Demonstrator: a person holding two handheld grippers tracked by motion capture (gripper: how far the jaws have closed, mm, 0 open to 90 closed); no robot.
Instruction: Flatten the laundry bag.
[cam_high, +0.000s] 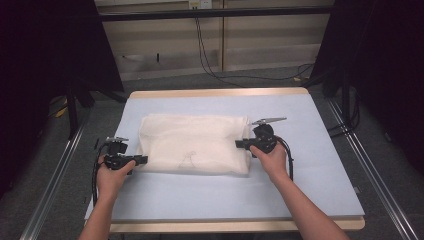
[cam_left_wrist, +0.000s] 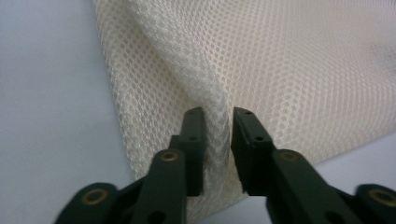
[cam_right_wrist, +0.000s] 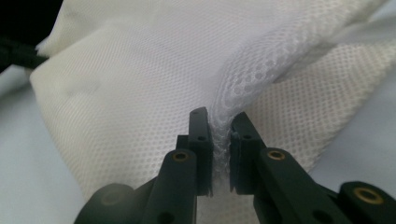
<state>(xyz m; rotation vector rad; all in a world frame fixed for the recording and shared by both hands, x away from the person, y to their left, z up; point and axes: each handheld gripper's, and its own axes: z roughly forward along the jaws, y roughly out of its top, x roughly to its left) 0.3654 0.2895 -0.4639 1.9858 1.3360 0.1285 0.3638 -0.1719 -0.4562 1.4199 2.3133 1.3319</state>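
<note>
Left gripper (cam_high: 142, 160): at about 8 o'clock on the table, held in the person's left hand (cam_high: 111, 176), jaws pointing toward 3 o'clock. In the left gripper view (cam_left_wrist: 217, 140) a ridge of mesh cloth (cam_left_wrist: 289, 74) stands between the two black jaws; the jaws lie close on either side of it with a little slack showing, so a loosened hold, the fold between them but not firmly pinched.

Right gripper (cam_high: 239, 144): at about 3 o'clock, held in the person's right hand (cam_high: 272, 159), jaws pointing toward 9 o'clock, grey plate on top. In the right gripper view (cam_right_wrist: 221, 140) the jaws are clenched on a bunched ridge of the cloth (cam_right_wrist: 140, 79), which rises from the pinch and arches away toward 1 o'clock.

Mesh cloth (cam_high: 195, 142): white, honeycomb weave, folded into a wide flat rectangle lying across the centre of the table. Its near-left corner meets the left gripper; its right edge, slightly lifted, meets the right gripper.

Table cover (cam_high: 210, 195): pale blue sheet under the cloth, spread over most of the tabletop.

Table (cam_high: 220, 92): light wood edge visible at 12 o'clock and along 6 o'clock.

Surroundings: dark curtains (cam_high: 45, 60) at 9 and 3 o'clock; a black cable (cam_high: 210, 65) trailing on the grey floor at 12 o'clock.
</note>
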